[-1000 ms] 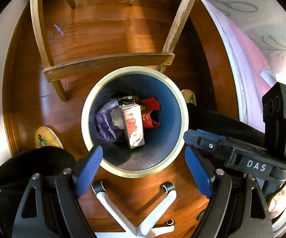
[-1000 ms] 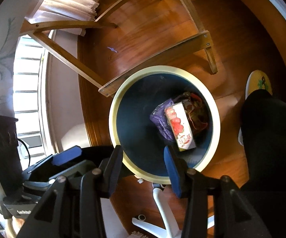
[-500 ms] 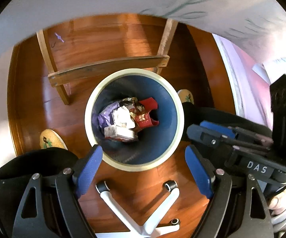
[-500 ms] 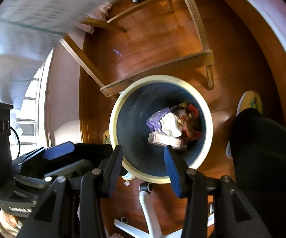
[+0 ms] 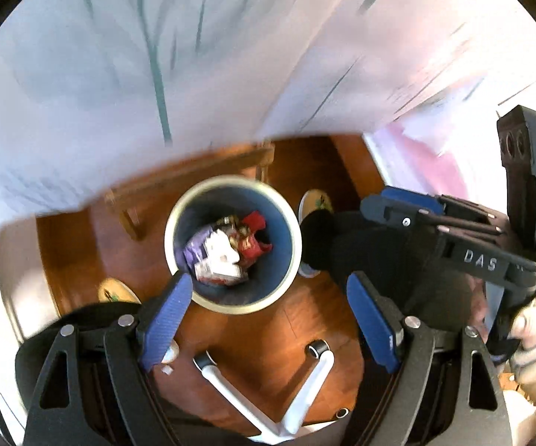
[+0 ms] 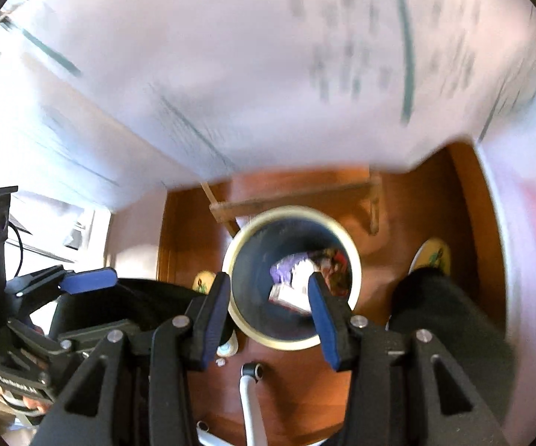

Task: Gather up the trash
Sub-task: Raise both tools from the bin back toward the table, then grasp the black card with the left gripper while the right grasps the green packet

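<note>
A round blue trash bin with a cream rim (image 5: 290, 223) (image 6: 355, 260) stands on the wooden floor below both grippers. It holds a purple wrapper (image 5: 195, 247), a white crumpled paper (image 5: 223, 252), a red wrapper (image 5: 253, 239) and a small carton lying flat (image 5: 215, 278) (image 6: 286, 297). My left gripper (image 5: 268, 297) is open and empty, high above the bin. My right gripper (image 6: 268, 301) is open and empty, also above the bin, and shows at the right of the left wrist view (image 5: 435, 219).
A white tablecloth with green stems (image 5: 156, 74) (image 6: 268, 74) fills the upper half of both views, blurred. A wooden chair rung (image 6: 297, 195), white office-chair legs (image 5: 297, 401), the person's dark legs (image 6: 453, 319) and yellow slippers (image 5: 316, 200) surround the bin.
Both grippers have risen away from the bin, which looks smaller. The tablecloth edge has come into view. The carton that stood upright a second ago lies flat in the bin.
</note>
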### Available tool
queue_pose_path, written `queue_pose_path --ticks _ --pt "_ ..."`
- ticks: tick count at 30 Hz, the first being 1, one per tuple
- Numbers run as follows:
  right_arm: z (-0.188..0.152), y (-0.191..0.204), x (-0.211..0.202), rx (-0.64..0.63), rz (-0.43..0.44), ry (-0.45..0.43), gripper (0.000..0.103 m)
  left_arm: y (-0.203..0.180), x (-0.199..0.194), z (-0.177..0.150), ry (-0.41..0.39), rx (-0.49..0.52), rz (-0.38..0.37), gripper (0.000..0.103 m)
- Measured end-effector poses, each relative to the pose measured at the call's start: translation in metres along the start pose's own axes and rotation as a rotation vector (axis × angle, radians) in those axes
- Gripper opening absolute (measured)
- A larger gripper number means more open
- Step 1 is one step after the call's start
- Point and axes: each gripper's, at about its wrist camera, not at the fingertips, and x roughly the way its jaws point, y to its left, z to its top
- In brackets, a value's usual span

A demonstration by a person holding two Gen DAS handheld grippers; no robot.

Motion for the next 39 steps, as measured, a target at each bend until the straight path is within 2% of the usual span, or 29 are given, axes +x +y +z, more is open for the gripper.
queue_pose_path --ticks 6,11,17,20,24,28,34,39 --pt "0.026 0.027 -0.074 -0.129 -0.008 -0.128 0.043 -0.024 -0.079 0.027 -0.134 0.088 0.02 0.084" --pt "0.059 0.045 -0.129 -0.169 0.025 -0.225 0.043 -0.042 -0.133 0.07 -0.241 0.158 0.043 0.084" --pt "0.115 0.044 -0.179 -0.19 -0.023 -0.335 0.043 -0.059 -0.161 0.133 -0.3 0.206 0.063 0.085" --pt "0.153 0.037 -0.192 -0.162 -0.064 -0.354 0.043 -0.066 -0.163 0.164 -0.302 0.227 0.066 0.085" --pt "0.198 0.014 -0.193 -0.118 -0.087 -0.355 0.044 -0.071 -0.15 0.21 -0.286 0.226 0.07 0.085" --pt "0.245 -0.011 -0.183 -0.067 -0.108 -0.328 0.062 -0.072 -0.135 0.254 -0.263 0.198 0.066 0.085" --pt "0.308 -0.04 -0.148 -0.031 -0.157 -0.294 0.063 -0.072 -0.103 0.318 -0.232 0.201 0.093 0.085" --pt "0.337 -0.058 -0.108 -0.025 -0.211 -0.224 0.064 -0.071 -0.075 0.347 -0.186 0.219 0.109 0.085"
